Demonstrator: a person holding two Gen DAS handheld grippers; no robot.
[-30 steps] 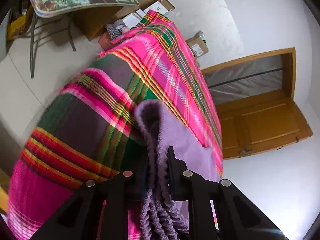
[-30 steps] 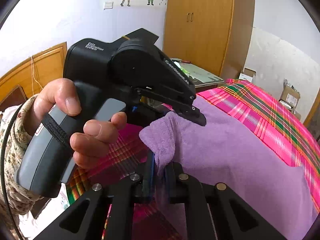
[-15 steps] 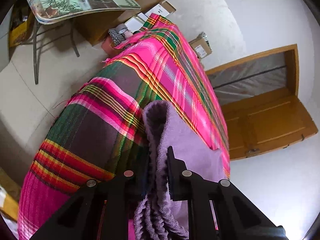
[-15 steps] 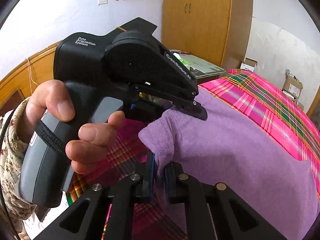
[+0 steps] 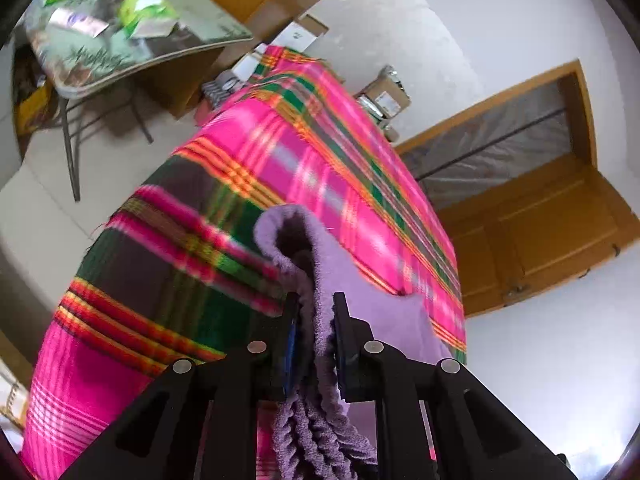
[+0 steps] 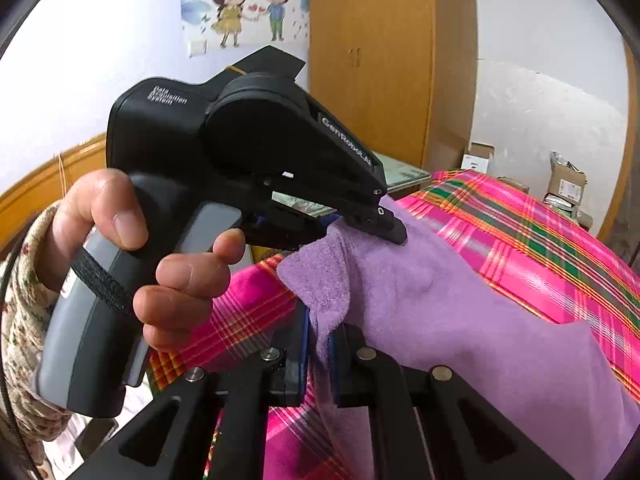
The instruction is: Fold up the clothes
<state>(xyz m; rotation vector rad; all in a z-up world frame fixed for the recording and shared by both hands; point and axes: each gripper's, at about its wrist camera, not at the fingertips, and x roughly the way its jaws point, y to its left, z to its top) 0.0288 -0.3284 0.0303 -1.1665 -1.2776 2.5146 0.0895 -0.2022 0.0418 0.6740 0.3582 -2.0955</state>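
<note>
While both grippers pinch one edge of the purple cloth (image 6: 460, 320), it hangs just above the bright checked blanket (image 5: 168, 264). Left gripper (image 5: 314, 320) squeezes a bunched corner. Right gripper (image 6: 318, 336) squeezes the next corner, close beside it. Lift both evenly, I think, so the edge stays straight.

Plaid bedspread (image 5: 168, 264) motion-blurred, purple cloth (image 6: 460, 320) cut off below, table clutter (image 5: 120, 12) indistinct

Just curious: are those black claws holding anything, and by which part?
Both grip the purple towel: the left gripper and right gripper pinch neighbouring spots near one corner.
</note>
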